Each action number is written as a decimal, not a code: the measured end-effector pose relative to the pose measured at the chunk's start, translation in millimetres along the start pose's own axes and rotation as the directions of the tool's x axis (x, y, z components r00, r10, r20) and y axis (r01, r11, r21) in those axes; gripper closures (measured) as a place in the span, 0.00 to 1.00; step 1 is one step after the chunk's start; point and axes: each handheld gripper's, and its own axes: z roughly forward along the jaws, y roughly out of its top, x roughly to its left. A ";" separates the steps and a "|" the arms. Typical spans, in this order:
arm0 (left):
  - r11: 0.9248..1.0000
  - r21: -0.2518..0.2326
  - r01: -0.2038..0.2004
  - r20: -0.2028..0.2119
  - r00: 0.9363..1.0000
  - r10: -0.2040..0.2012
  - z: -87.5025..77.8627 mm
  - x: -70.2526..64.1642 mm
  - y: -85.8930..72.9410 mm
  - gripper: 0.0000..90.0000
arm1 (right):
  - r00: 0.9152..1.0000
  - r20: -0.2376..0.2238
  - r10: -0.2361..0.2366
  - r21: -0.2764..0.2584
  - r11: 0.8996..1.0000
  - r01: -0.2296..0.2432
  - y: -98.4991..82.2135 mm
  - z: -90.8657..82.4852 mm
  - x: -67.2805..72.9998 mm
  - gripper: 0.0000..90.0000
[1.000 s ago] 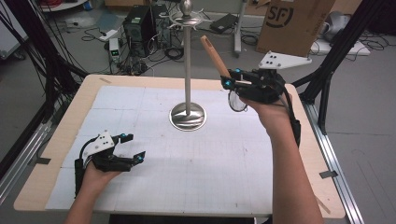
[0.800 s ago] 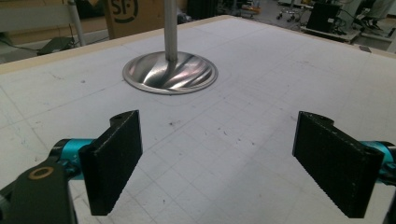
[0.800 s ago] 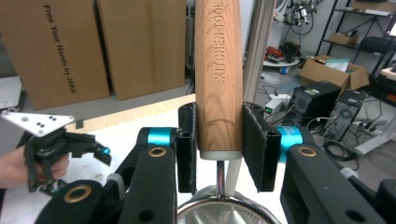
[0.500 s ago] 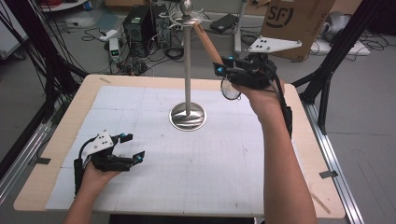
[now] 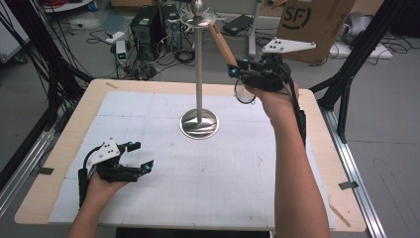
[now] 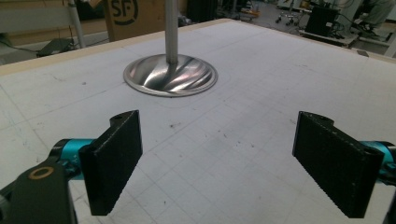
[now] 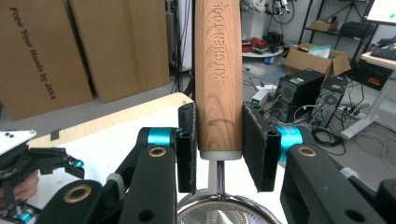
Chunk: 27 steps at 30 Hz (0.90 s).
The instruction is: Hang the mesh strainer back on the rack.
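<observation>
I hold a kitchen strainer with a wooden handle (image 7: 217,79) in the right hand-held gripper (image 5: 246,75), high above the far side of the desk (image 5: 317,148), near the top of the metal stand (image 5: 199,64). The two pads are clenched on the lower end of the handle, just above its metal collar, and the mesh bowl (image 5: 243,92) hangs below them. The handle leans toward the hooks at the top of the stand.

The grip is at one end only, so I think the strainer can pivot between the pads if the handle tip knocks the pole or a hook. The stand rests free on its round base (image 6: 170,74), so a side push may tip it.

The left hand-held gripper (image 5: 141,157) rests low on the desk with its jaws released and nothing between them, well apart from the stand, so it cannot steady the stand quickly.
</observation>
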 end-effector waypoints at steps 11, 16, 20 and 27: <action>1.000 -0.004 0.001 0.000 1.000 -0.001 -0.3 -0.4 0.2 0.18 | 1.000 0.005 0.025 0.020 0.999 -0.026 -4.9 13.9 -6.2 0.75; 1.000 -0.004 0.001 -0.001 1.000 -0.001 -1.0 0.1 0.6 0.18 | 0.999 0.001 0.032 0.040 0.999 -0.032 -5.9 23.4 -7.1 0.75; 1.000 -0.006 0.002 0.000 1.000 -0.002 -1.1 0.1 0.7 0.18 | 0.999 -0.005 0.032 0.055 0.998 -0.032 -6.0 31.5 -5.9 0.75; 1.000 -0.008 -0.002 -0.002 1.000 0.002 -1.6 0.0 1.3 0.18 | 0.999 -0.006 0.043 0.074 0.996 -0.042 -6.2 46.5 -3.4 0.75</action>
